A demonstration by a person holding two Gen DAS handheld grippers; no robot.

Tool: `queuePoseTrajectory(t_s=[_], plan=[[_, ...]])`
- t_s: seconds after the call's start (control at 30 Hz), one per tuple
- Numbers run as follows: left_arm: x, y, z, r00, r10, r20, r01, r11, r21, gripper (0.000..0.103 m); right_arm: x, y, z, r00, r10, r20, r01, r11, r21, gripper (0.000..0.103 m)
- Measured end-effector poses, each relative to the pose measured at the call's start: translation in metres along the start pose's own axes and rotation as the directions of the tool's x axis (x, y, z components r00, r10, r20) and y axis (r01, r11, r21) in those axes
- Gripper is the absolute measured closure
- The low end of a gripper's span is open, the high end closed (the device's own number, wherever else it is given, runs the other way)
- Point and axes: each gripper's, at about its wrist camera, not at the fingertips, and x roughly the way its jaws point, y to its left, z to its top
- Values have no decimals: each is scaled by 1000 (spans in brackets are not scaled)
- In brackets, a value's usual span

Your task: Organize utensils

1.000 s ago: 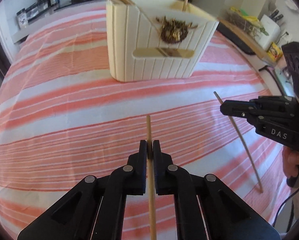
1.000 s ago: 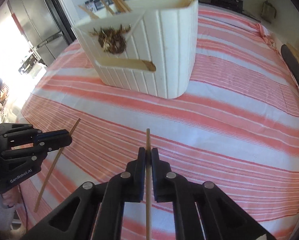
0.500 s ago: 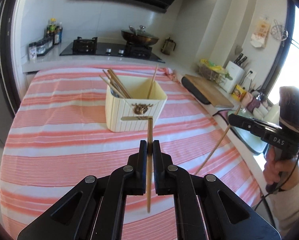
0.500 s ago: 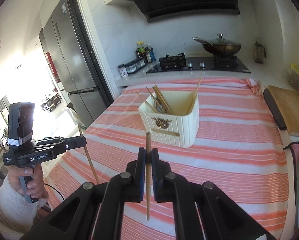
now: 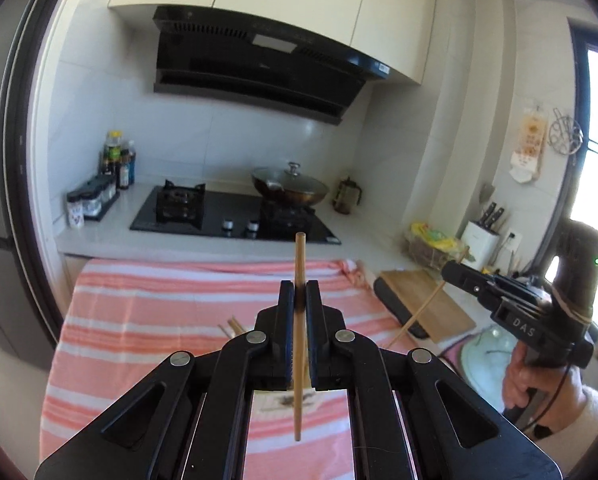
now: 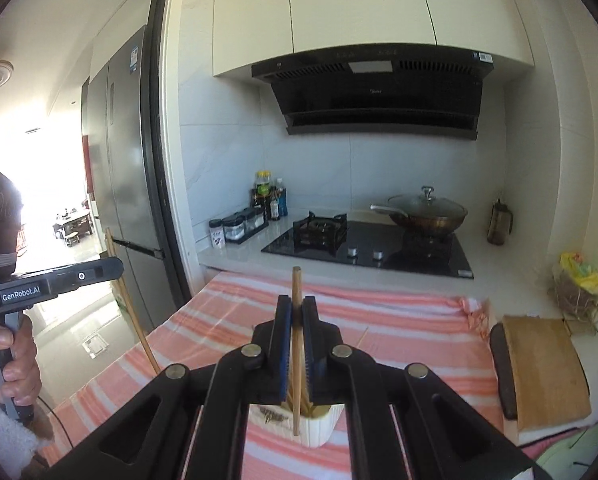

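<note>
Matt black plastic tongs (image 5: 298, 300), smooth wooden chopstick (image 5: 299, 344), woven striped cloth (image 5: 159, 312).

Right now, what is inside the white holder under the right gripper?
In the white holder some wooden chopsticks show at the rim. The right gripper, shut on a chopstick, covers the rest of the inside.

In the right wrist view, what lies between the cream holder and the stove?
Only bare striped cloth, then white counter, between the cream holder and the stove.
</note>
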Motion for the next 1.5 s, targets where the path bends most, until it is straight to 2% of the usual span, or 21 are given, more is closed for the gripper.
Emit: queuePoseTrajectory(t_s=[0.13, 0.23, 0.33, 0.4, 0.53, 0.57, 0.6, 0.63, 0.67, 0.7, 0.77, 0.8, 0.83, 0.87, 0.9, 0.97, 1.07, 1.17, 1.23, 1.33, 1.5], plan=[[41, 11, 4, 998, 61, -16, -62, 998, -19, 99, 25, -4, 14, 998, -26, 58, 27, 1000, -15, 97], [72, 24, -7, 994, 81, -68, -84, 995, -45, 99, 55, -6, 7, 999, -29, 29, 29, 999, -13, 97], [101, 35, -24, 983, 84, -162, -95, 994, -62, 99, 96, -13, -14, 994, -1, -108, 4, 1000, 28, 97], [118, 40, -37, 970, 94, -223, -108, 993, -52, 99, 124, -17, -29, 977, 32, -210, -20, 998, 59, 97], [140, 42, -58, 946, 121, -302, -133, 991, -19, 98, 168, -20, -58, 941, 54, -333, -28, 996, 84, 96], [139, 41, -62, 944, 136, -301, -143, 990, -2, 89, 174, -21, -62, 941, 53, -335, -24, 996, 90, 95], [135, 38, -64, 944, 143, -297, -146, 989, 13, 68, 178, -21, -65, 941, 46, -335, -16, 996, 90, 90], [129, 36, -65, 947, 151, -283, -150, 988, 25, 55, 178, -22, -65, 943, 34, -332, -4, 996, 90, 71], [119, 33, -65, 954, 161, -254, -156, 987, 39, 35, 174, -22, -63, 949, 24, -314, 5, 996, 93, 48], [107, 30, -64, 961, 170, -216, -162, 985, 54, 27, 166, -23, -58, 960, 17, -280, 11, 995, 99, 43], [86, 26, -63, 971, 176, -160, -165, 983, 80, 19, 141, -19, -47, 977, 1, -211, 17, 997, 80, 43], [73, 22, -63, 973, 183, -138, -171, 981, 90, 11, 127, -15, -41, 983, -8, -186, 19, 998, 55, 43], [60, 18, -64, 975, 193, -113, -182, 978, 100, 7, 110, -10, -35, 988, -21, -154, 26, 999, 26, 42], [47, 13, -66, 975, 208, -80, -199, 974, 109, 2, 92, -5, -30, 993, -31, -117, 32, 999, 3, 38], [33, 7, -70, 972, 231, -47, -224, 967, 121, 1, 73, 0, -27, 996, -40, -79, 39, 999, -16, 34], [8, -7, -81, 965, 262, -1, -259, 956, 139, 1, 34, 10, -25, 999, -53, -11, 53, 998, -37, 17], [-29, -23, -104, 970, 243, 31, -245, 963, 116, 0, -19, 26, -36, 995, -77, 60, 80, 996, -43, 13], [-55, -38, -126, 963, 267, 22, -268, 959, 90, 0, -54, 42, -60, 992, -119, 47, 120, 993, -23, 9], [-65, -47, -136, 952, 306, 16, -307, 948, 90, 0, -75, 47, -81, 995, -92, 37, 91, 996, 24, 0], [-78, -58, -149, 937, 349, 7, -348, 931, 109, 0, -100, 54, -110, 997, -79, 19, 77, 994, 81, 0], [-89, -63, -162, 904, 427, -11, -423, 899, 111, 0, -133, 76, -130, 990, -143, 0, 142, 988, 63, 0]])
